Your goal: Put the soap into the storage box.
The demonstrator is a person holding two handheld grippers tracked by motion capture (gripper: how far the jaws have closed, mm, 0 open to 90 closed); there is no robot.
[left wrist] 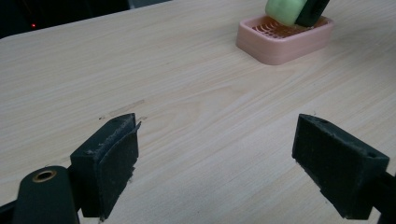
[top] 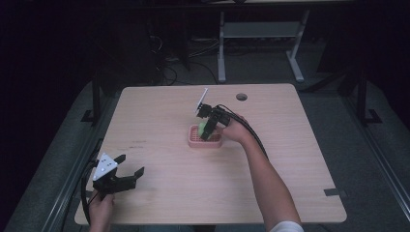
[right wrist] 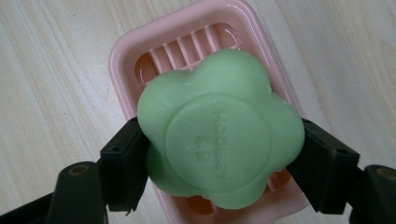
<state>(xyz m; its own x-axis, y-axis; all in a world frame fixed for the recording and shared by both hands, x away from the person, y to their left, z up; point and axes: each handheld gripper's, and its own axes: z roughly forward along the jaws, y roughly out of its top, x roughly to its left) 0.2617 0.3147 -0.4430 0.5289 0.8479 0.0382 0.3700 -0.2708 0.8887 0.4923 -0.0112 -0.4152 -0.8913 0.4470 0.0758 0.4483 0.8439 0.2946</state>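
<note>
A green flower-shaped soap [right wrist: 219, 130] is held between the jaws of my right gripper [top: 207, 130], which is shut on it just above a pink ribbed soap dish [right wrist: 135, 51]. In the high view the soap [top: 201, 128] hangs over the dish [top: 194, 141] near the table's middle. The left gripper view has the dish [left wrist: 280, 44] and the soap [left wrist: 282, 10] at its top right. My left gripper [top: 130, 165] stands open near the table's front left corner, its pads [left wrist: 114, 163] wide apart over bare wood.
The light wooden table [top: 169, 183] has a round cable hole [top: 241, 96] at its far right. Behind the table stand a desk frame [top: 222, 48] and cables on a dark floor.
</note>
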